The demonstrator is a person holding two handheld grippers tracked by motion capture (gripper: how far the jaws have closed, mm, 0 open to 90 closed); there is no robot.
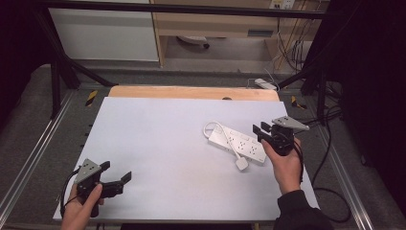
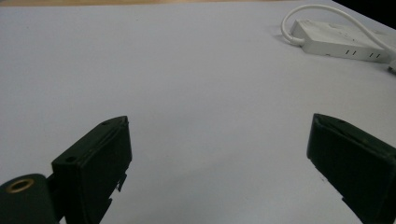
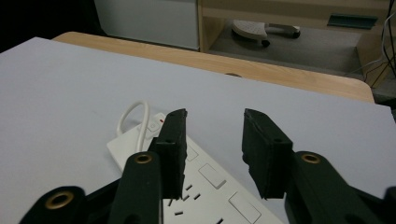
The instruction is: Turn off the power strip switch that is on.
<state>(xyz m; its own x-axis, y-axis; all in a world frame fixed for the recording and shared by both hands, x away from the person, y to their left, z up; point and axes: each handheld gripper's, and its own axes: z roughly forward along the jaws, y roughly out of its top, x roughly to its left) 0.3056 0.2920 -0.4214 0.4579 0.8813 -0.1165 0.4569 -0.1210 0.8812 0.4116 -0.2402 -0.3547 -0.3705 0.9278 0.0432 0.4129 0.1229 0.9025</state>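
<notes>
A white power strip (image 1: 237,143) lies on the right half of the white table top (image 1: 163,139), its cable (image 1: 213,127) looped at the far end and its plug (image 1: 242,164) lying on the near side. My right gripper (image 1: 261,128) hovers just over the strip's right end, jaws a little apart with nothing between them. In the right gripper view the strip (image 3: 210,182) lies under the right gripper (image 3: 215,114), below its black jaws. My left gripper (image 1: 116,171) rests open near the front left corner, far from the strip (image 2: 341,44). Bare table lies between the wide jaws of the left gripper (image 2: 220,120).
A wooden table edge (image 1: 191,92) runs along the far side. Beyond it stand a shelf unit (image 1: 215,28) and another white power strip (image 1: 265,84) on the floor. Black cables (image 1: 330,143) hang off the table's right side. Metal rails (image 1: 28,158) flank the table.
</notes>
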